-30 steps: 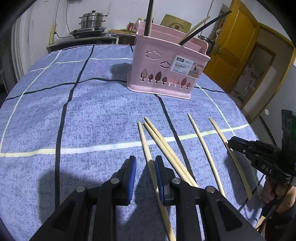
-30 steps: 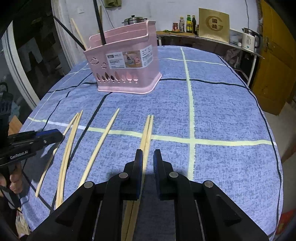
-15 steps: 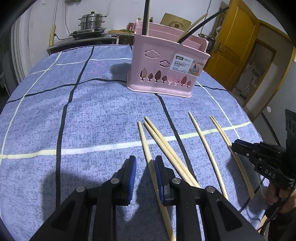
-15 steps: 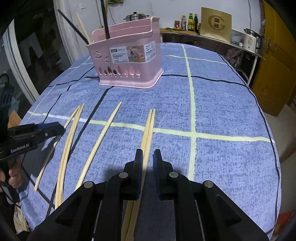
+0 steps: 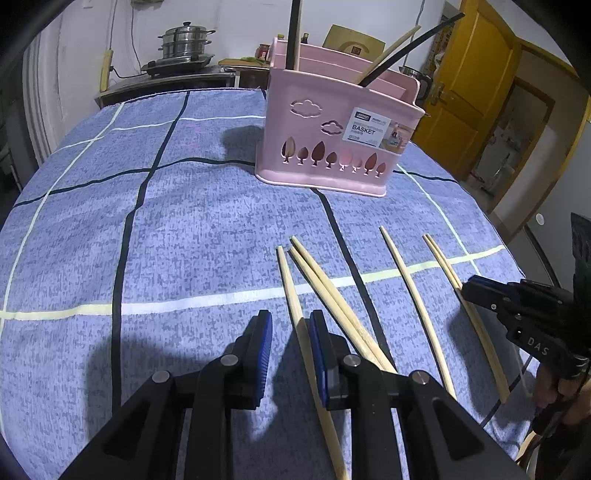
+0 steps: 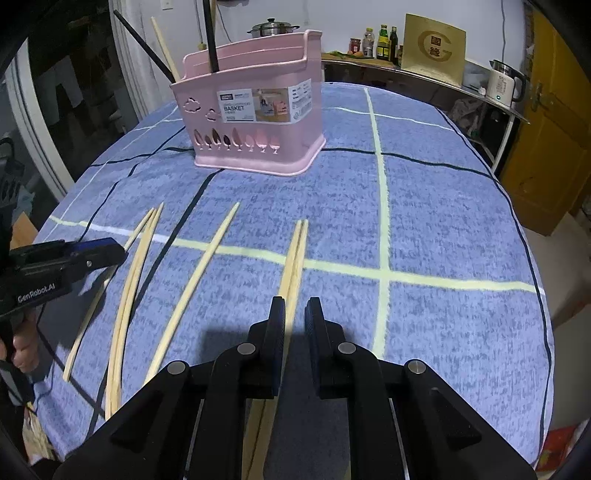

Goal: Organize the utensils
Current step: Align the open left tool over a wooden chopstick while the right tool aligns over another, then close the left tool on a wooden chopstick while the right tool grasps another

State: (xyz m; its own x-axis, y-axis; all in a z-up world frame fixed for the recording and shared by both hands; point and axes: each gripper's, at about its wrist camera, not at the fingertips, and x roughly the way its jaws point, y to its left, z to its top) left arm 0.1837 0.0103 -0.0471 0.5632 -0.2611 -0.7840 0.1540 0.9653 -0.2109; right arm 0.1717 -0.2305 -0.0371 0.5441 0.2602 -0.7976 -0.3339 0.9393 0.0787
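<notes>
Round table under a blue checked cloth (image 5: pixel 184 229), pale and dark lines crossing it. Toward the far side, a pink utensil basket (image 5: pixel 332 140) (image 6: pixel 255 122), upright, label reading BASKET, tree and cloud cut-outs in its wall. Inside it already: a black chopstick (image 5: pixel 293 35) standing nearly straight, another black one (image 5: pixel 410 48) leaning outward, and a pale wooden one (image 5: pixel 388 50) leaning beside that.

On the cloth, nearer the cameras, six pale wooden chopsticks lying loose, roughly parallel, tips toward the basket:
- a single chopstick (image 5: pixel 295 314) running down between the left gripper's fingers;
- a touching pair (image 5: pixel 325 291) just to its right, passing under the right-hand finger;
- a lone chopstick (image 5: pixel 413 295) (image 6: pixel 199 269) farther right, apart from the rest;
- a second close pair (image 5: pixel 465 306) (image 6: pixel 295 251) at the far right.

Left gripper (image 5: pixel 290 332) angled down over the cloth, blue pads (image 5: pixel 264 347) a narrow gap apart — the single chopstick seen in that gap, lying on the cloth, not pinched. Right gripper (image 6: pixel 295 321) (image 5: pixel 480 291) likewise tilted down over the second pair, pads slightly apart, the sticks showing through the gap and not clamped. Part of a hand (image 6: pixel 24 347) on the left gripper's handle at the edge of the right wrist view.
</notes>
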